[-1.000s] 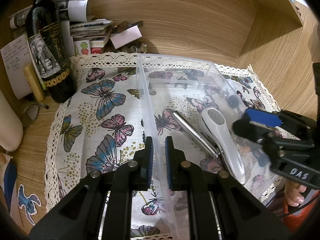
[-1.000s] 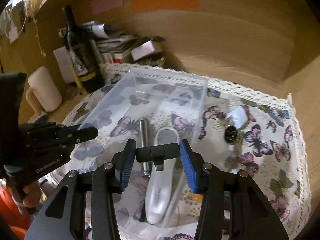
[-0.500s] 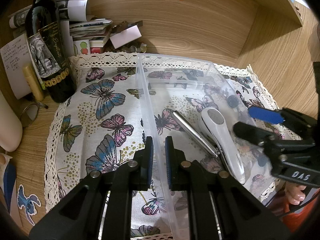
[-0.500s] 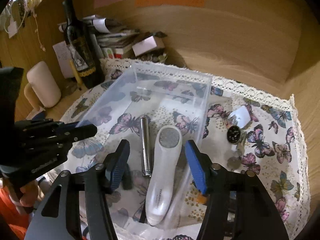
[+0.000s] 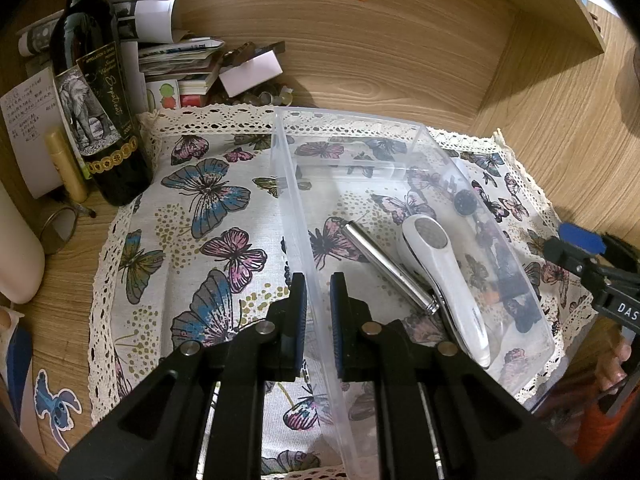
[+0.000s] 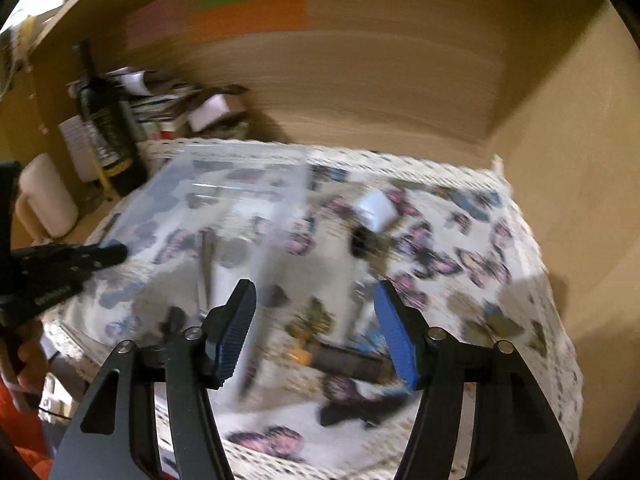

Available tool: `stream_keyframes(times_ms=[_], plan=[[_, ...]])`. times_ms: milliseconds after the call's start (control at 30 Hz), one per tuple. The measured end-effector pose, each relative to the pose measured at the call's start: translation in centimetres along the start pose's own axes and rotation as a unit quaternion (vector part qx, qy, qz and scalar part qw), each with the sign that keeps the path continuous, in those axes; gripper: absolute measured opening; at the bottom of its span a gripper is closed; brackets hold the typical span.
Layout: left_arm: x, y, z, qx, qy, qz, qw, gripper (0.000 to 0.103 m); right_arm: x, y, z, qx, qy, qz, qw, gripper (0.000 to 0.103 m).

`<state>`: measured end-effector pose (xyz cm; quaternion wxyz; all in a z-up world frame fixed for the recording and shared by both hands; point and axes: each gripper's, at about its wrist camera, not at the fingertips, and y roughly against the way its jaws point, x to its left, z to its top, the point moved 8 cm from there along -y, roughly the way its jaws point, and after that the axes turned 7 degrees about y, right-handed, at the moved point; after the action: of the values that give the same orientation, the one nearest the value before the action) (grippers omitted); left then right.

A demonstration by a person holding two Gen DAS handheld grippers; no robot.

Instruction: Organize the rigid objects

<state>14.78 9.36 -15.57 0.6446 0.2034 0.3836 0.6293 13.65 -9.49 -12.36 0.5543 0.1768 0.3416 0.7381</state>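
A clear plastic bin (image 5: 352, 118) sits on the butterfly cloth. My left gripper (image 5: 318, 300) is shut on the bin's near left wall. Inside the bin lie a silver metal tube (image 5: 384, 266), a white handheld device (image 5: 444, 276) and a small black adapter (image 5: 516, 300). My right gripper (image 6: 316, 332) is open and empty, to the right of the bin (image 6: 240, 168); it also shows in the left wrist view (image 5: 580, 248). Under it lie a dark cylinder with an orange tip (image 6: 344, 360), a round black piece (image 6: 362, 240) and a white block (image 6: 376, 206). The right wrist view is blurred.
A dark wine bottle (image 5: 96, 92), stacked papers and books (image 5: 180, 64) and a cream cylinder (image 5: 16, 248) stand at the back left. Wooden walls close the back and the right side (image 5: 560, 120). The lace cloth edge (image 5: 100, 280) runs along the left.
My right gripper opened and let the black adapter drop into the bin, then swung right, off the bin. My left gripper stayed shut on the bin wall.
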Motion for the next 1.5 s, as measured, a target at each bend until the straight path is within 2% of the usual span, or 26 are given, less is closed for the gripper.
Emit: stream_keyframes(times_ms=[167,367,467,733,867,1067,1267,1500], plan=[[0.0,0.0,0.0,0.0,0.0,0.0,1.0,0.01,-2.5,-1.0,-3.6,0.045,-0.034,-0.022,0.998,0.058],[0.0,0.0,0.0,0.0,0.0,0.0,1.0,0.01,-2.4,-2.9,-7.4,0.094,-0.071,0.003,0.993,0.058],[0.0,0.0,0.0,0.0,0.0,0.0,1.0,0.01,-2.1,-3.1,-7.9,0.091,-0.077,0.007,0.993,0.059],[-0.1,0.0,0.0,0.0,0.0,0.0,1.0,0.01,-2.2,-4.0,-7.5,0.092,-0.103,0.037,0.99,0.058],[-0.1,0.0,0.0,0.0,-0.001,0.0,1.0,0.01,-2.1,-4.1,-6.8,0.089,-0.099,0.03,0.991,0.03],[-0.1,0.0,0.0,0.0,-0.001,0.0,1.0,0.01,-2.0,-3.1,-5.3,0.061,-0.094,0.038,0.993,0.018],[-0.2,0.0,0.0,0.0,0.001,-0.001,1.0,0.01,-1.6,-1.7,-3.6,0.031,-0.06,0.005,0.998,0.014],[-0.3,0.0,0.0,0.0,0.0,-0.001,1.0,0.01,-0.9,0.1,0.1,-0.016,-0.042,0.004,0.999,0.014]])
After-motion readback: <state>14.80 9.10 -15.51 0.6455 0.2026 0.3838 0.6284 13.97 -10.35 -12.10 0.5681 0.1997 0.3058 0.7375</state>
